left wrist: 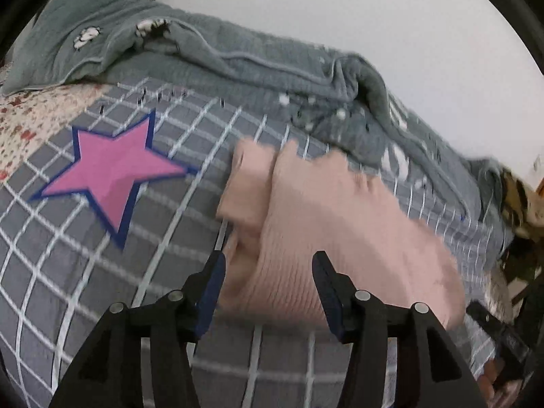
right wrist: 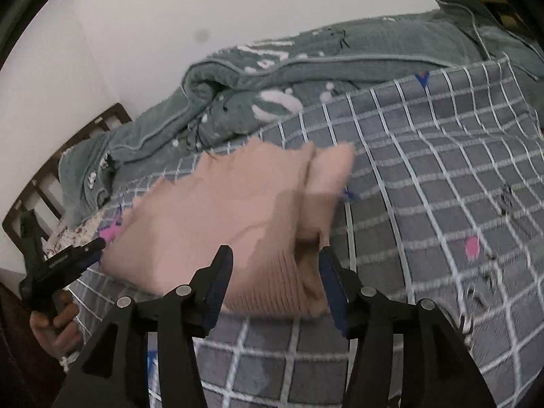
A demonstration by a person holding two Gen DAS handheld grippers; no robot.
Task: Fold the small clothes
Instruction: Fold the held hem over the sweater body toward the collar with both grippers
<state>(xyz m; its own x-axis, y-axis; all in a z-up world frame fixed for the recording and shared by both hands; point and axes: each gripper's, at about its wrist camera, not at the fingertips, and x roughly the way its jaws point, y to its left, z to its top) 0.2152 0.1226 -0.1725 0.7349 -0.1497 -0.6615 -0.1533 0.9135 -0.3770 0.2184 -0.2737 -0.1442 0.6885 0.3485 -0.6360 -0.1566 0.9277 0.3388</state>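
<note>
Pink ribbed knit garment (left wrist: 326, 224), folded into a soft bundle, lies on the bed between both sets of jaws. Nearest, the left hand-held gripper (left wrist: 268, 265) stands partly parted with the cloth's near edge in the gap, its pads not pressing. The right hand-held gripper (right wrist: 275, 261) is likewise partly parted over the same hem, gripping nothing. Under the garment spreads a grey bedcover with a white grid (left wrist: 102, 289), bearing a pink star outlined in blue (left wrist: 112, 173). Farther back, a rumpled grey-green quilt (left wrist: 238, 64) lies against the white wall (left wrist: 374, 10).
</note>
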